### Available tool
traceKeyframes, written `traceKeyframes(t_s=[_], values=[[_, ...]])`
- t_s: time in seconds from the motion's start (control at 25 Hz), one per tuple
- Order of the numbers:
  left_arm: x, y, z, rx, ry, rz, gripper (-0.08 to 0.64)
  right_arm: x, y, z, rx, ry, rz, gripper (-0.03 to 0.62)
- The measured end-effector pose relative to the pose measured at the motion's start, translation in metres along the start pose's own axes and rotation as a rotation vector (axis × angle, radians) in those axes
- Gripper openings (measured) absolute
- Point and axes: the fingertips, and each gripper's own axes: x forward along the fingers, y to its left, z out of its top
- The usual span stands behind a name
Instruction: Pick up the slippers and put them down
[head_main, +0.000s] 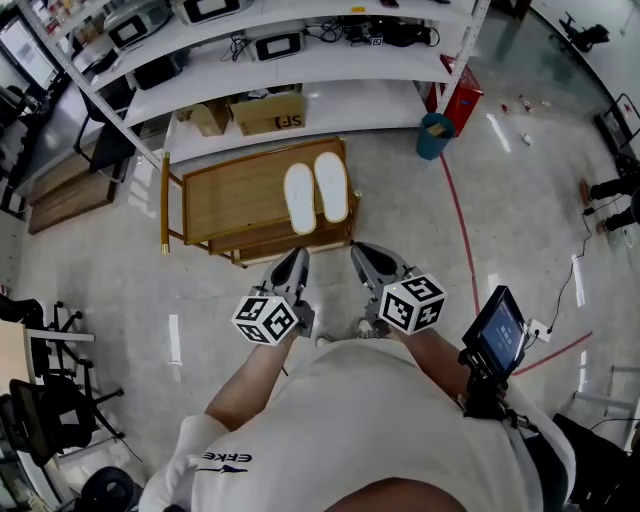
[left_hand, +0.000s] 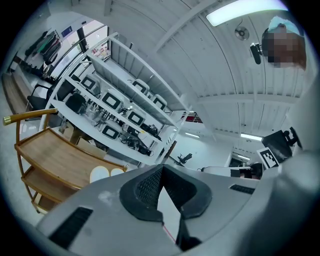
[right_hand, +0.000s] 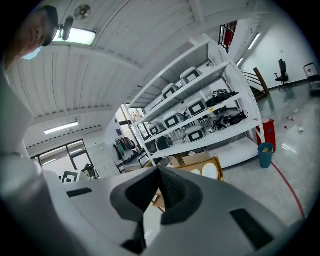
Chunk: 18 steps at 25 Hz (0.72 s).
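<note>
Two white slippers lie side by side, soles up, on the top shelf of a low wooden rack. They also show in the left gripper view as the slippers and in the right gripper view as the slippers. My left gripper is shut and empty, held a short way in front of the rack. My right gripper is shut and empty too, beside it. Both point toward the rack, apart from the slippers. The left gripper and the right gripper each show meeting jaw tips.
Behind the rack stands a long white shelving unit with cardboard boxes on its lowest shelf. A teal bin and a red box stand at its right end. Red tape runs along the floor. Chairs stand at left.
</note>
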Motion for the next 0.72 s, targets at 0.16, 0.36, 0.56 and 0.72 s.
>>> traceKeyframes(t_s=[0.16, 0.36, 0.56, 0.72], values=[[-0.0012, -0.0033, -0.0026, 0.0, -0.001, 0.0, 0.003, -0.0034, 0.0007, -0.0007, -0.006, -0.004, 0.004, 0.005], [0.0007, -0.0046, -0.001, -0.007, -0.012, 0.005, 0.003, -0.0043, 0.0008, -0.0001, -0.011, 0.0, 0.01, 0.005], [-0.0009, -0.0058, -0.0033, -0.011, -0.011, 0.008, 0.003, -0.004, 0.0024, -0.0031, -0.009, 0.006, 0.013, 0.005], [-0.004, -0.0063, -0.0094, -0.008, 0.003, 0.008, 0.003, -0.005, 0.0024, -0.007, -0.005, 0.01, 0.012, 0.005]])
